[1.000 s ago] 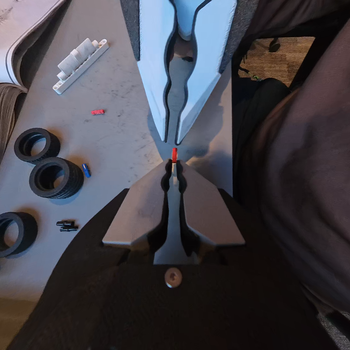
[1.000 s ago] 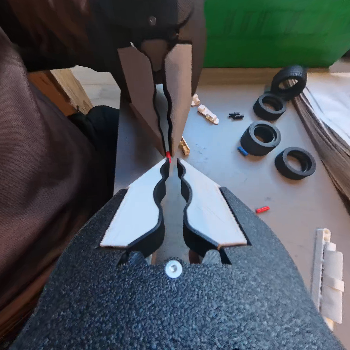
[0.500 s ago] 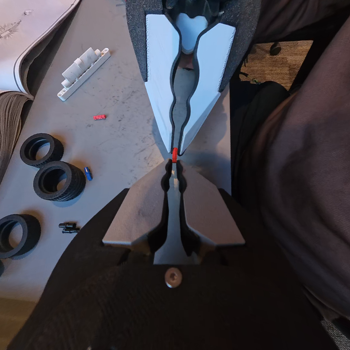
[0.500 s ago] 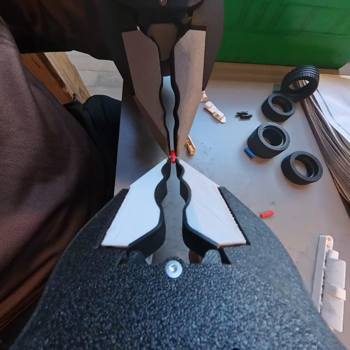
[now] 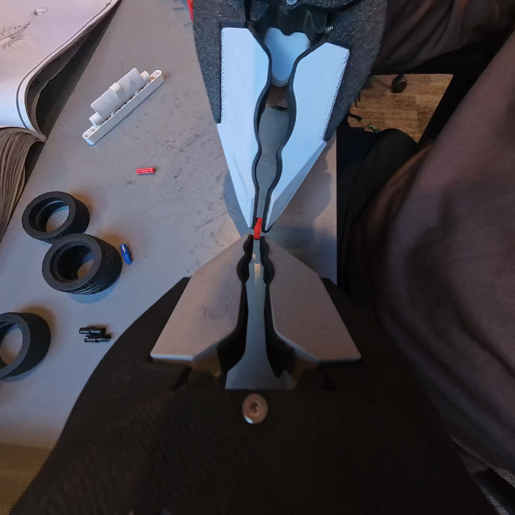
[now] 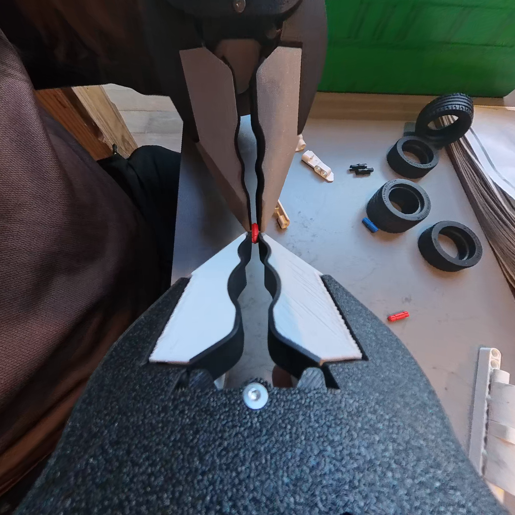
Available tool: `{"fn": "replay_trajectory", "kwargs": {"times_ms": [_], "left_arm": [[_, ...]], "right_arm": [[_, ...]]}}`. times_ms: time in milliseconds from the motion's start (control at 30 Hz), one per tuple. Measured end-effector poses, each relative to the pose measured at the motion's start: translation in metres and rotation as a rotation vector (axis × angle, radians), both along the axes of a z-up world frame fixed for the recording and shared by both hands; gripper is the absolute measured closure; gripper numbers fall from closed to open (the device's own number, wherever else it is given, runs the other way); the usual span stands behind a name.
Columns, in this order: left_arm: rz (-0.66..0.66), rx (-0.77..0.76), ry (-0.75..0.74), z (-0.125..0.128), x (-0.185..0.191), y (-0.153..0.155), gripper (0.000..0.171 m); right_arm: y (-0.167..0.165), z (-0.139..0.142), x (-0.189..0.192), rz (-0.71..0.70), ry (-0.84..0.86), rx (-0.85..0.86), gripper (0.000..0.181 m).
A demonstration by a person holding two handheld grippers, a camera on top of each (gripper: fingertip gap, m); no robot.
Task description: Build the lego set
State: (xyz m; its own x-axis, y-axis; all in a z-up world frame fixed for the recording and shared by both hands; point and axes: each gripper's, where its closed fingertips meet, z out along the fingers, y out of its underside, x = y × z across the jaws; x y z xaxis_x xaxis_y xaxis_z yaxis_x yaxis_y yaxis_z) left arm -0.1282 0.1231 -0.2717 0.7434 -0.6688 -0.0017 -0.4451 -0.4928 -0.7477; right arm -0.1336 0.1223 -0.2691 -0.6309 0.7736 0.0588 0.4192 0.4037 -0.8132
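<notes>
Grips the red pin (image 5: 257, 230) at its near end with the left gripper (image 5: 255, 240), jaws closed down to a sliver. Meets it tip to tip with the right gripper (image 5: 259, 225), coming from the opposite side, jaws nearly closed too and seemingly pinching the pin's far end, though the contact is too small to make out fully. Keeps the pin in the air above the desk (image 5: 167, 209), close to the edge nearest the person's dark clothing (image 5: 432, 278).

Elsewhere on the desk, well apart from the grippers:
- black tyres (image 5: 82, 263), loose and lying on their sides, one more leaning against the booklet (image 5: 41, 41) in the right wrist view
- blue pin (image 5: 126, 253) just beside one tyre
- pair of black pins (image 5: 94, 334) side by side
- spare red pin (image 5: 145, 170) lying flat, alone
- white beam (image 5: 124, 106) with white parts mounted along it, near the booklet
- small white pieces (image 6: 317, 165) beyond the left gripper in the right wrist view
</notes>
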Motion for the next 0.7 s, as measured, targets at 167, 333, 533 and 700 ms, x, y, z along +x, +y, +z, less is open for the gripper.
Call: {"fn": "replay_trajectory", "kwargs": {"times_ms": [167, 333, 533, 700], "left_arm": [[0.095, -0.037, 0.030, 0.001, -0.024, -0.002, 0.158], [0.125, -0.126, 0.093, -0.020, -0.034, 0.000, 0.153], [0.096, -0.128, 0.079, -0.024, -0.026, 0.006, 0.167], [0.087, -0.114, 0.068, -0.024, -0.026, 0.006, 0.167]], "right_arm": [[0.013, -0.008, -0.003, -0.053, -0.043, 0.001, 0.177], [0.017, -0.010, -0.006, -0.073, -0.071, -0.021, 0.177], [0.019, -0.013, -0.001, -0.090, -0.097, -0.024, 0.177], [0.023, -0.010, -0.002, -0.108, -0.061, 0.001, 0.177]]}}
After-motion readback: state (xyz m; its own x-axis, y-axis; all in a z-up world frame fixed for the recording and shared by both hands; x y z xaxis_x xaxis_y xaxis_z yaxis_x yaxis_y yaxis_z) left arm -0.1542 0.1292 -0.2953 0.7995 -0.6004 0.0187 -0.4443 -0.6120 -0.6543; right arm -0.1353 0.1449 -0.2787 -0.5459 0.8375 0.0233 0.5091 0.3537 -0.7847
